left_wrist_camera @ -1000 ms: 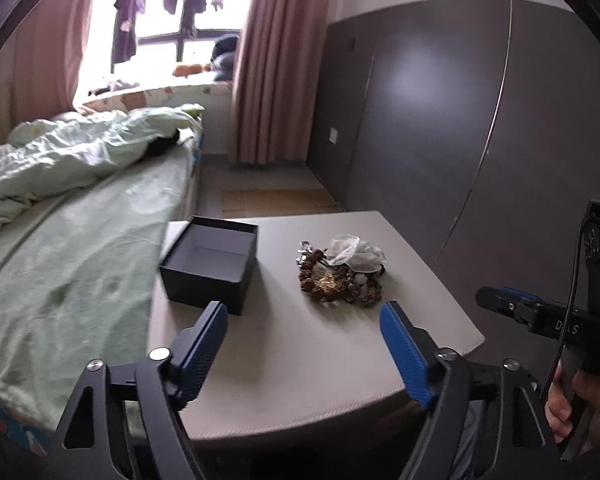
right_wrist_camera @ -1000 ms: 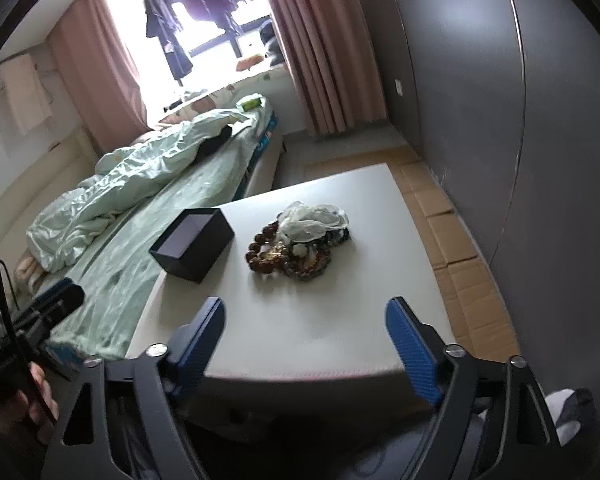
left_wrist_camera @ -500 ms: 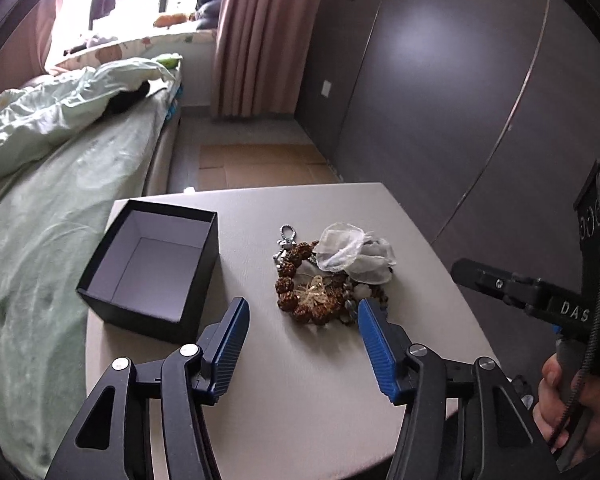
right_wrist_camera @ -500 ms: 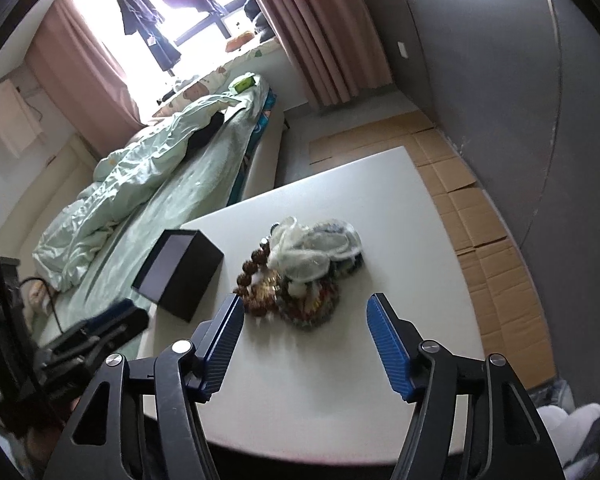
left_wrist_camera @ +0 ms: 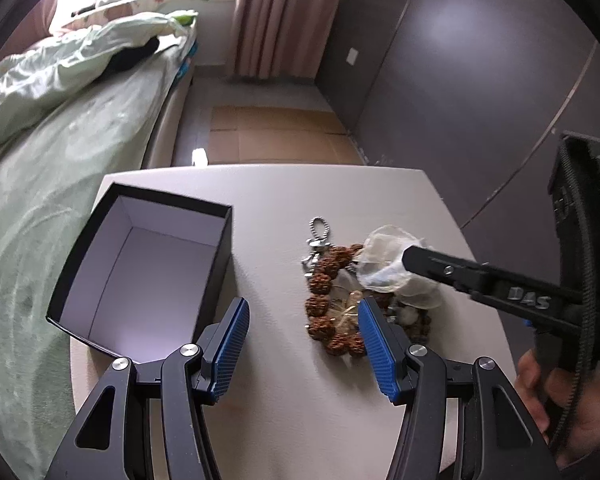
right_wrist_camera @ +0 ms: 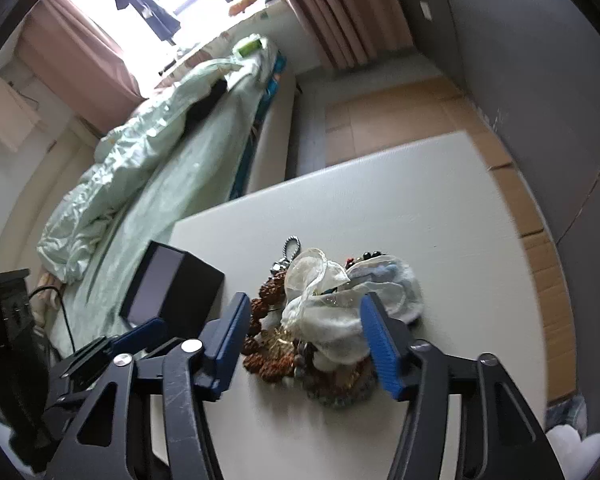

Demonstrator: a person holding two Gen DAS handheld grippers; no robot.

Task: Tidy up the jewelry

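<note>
Jewelry heap [right_wrist_camera: 324, 328], brown beads, sheer pouch [right_wrist_camera: 340, 304]

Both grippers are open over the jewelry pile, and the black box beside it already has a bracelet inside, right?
Not quite. The left wrist view shows the black box empty, only its pale lining. The rest holds: left gripper and right gripper are open over the jewelry pile.
</note>
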